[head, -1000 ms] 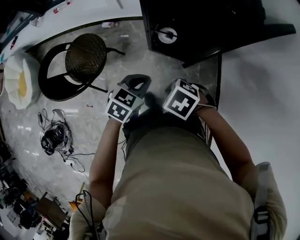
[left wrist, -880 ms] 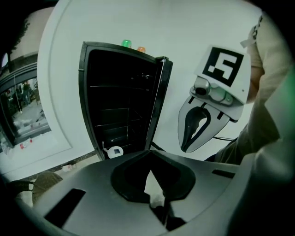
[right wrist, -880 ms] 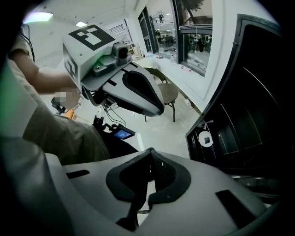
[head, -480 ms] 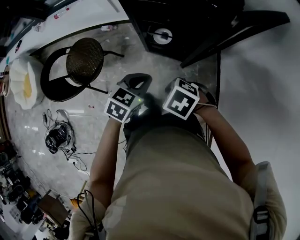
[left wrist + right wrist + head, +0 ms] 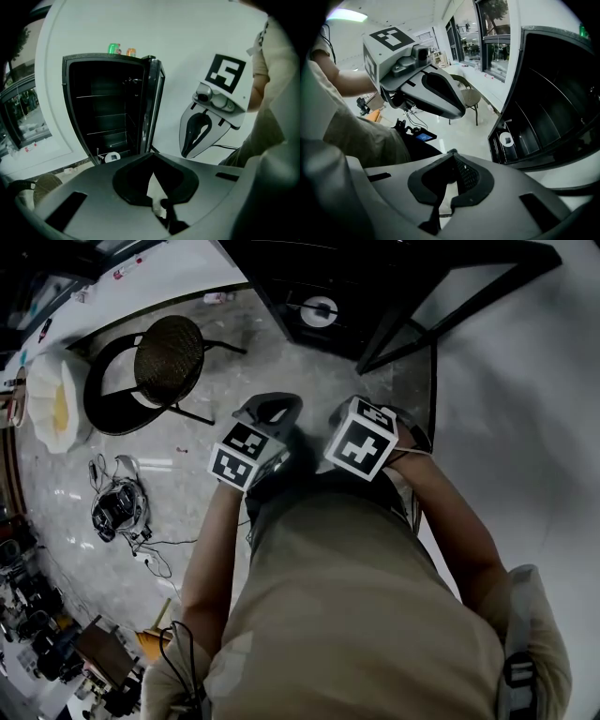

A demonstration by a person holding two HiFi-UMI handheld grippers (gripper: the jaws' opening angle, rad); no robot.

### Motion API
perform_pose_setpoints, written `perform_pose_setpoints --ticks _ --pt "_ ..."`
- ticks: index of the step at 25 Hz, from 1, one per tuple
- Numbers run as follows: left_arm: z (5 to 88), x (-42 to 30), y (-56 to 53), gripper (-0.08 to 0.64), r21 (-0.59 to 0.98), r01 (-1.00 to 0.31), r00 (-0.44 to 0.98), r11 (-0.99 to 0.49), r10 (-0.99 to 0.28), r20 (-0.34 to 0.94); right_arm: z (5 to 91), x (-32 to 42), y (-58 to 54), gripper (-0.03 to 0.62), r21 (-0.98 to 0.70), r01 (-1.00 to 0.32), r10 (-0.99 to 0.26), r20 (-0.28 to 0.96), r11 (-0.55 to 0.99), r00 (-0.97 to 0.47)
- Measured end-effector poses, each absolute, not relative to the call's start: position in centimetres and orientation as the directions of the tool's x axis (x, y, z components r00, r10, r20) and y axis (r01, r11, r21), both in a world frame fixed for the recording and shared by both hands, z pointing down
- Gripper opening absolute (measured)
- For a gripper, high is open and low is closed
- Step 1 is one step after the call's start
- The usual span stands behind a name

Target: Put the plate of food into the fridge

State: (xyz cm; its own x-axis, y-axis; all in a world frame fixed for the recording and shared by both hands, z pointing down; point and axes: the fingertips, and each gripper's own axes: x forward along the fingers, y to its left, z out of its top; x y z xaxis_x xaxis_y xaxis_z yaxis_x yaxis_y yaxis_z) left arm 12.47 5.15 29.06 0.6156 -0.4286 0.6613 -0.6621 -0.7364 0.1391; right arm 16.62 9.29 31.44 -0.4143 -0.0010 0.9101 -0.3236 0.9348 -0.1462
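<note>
Facing open fridge (image 5: 375,277) at 12 o'clock. Jaws of left gripper (image 5: 152,177) and right gripper (image 5: 451,180) together, empty. Likely plate (image 5: 52,404), white with yellow food, at 10 o'clock, well apart. Advised: turn, open jaws, grip rim level.

All three views are dim and grey-green, with strong fisheye bending and black vignetted corners. A ceiling light (image 5: 346,15) and bright windows (image 5: 487,33) glare in the right gripper view. The open fridge (image 5: 105,108) is near black inside, and the polished floor (image 5: 155,463) carries pale reflections.
</note>
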Motion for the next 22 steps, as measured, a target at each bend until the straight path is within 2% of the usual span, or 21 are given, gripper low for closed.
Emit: perform_pose_setpoints --ticks 7,13,22 --pt "28.9 14.3 7.3 0.011 0.126 -0.681 0.592 -0.722 -0.441 0.674 32.2 18.3 10.9 0.021 -0.166 -0.314 0.012 0.898 0.935 -0.439" --pt "29.1 11.5 9.6 0.011 0.131 -0.725 0.56 -0.676 -0.469 0.682 32.2 16.8 12.8 0.021 -0.172 -0.266 0.045 0.904 0.949 -0.425" --pt "30.1 7.6 10.9 0.011 0.147 -0.723 0.577 -0.676 -0.473 0.666 33.2 12.6 14.2 0.021 -0.154 -0.221 0.067 0.932 0.963 -0.356"
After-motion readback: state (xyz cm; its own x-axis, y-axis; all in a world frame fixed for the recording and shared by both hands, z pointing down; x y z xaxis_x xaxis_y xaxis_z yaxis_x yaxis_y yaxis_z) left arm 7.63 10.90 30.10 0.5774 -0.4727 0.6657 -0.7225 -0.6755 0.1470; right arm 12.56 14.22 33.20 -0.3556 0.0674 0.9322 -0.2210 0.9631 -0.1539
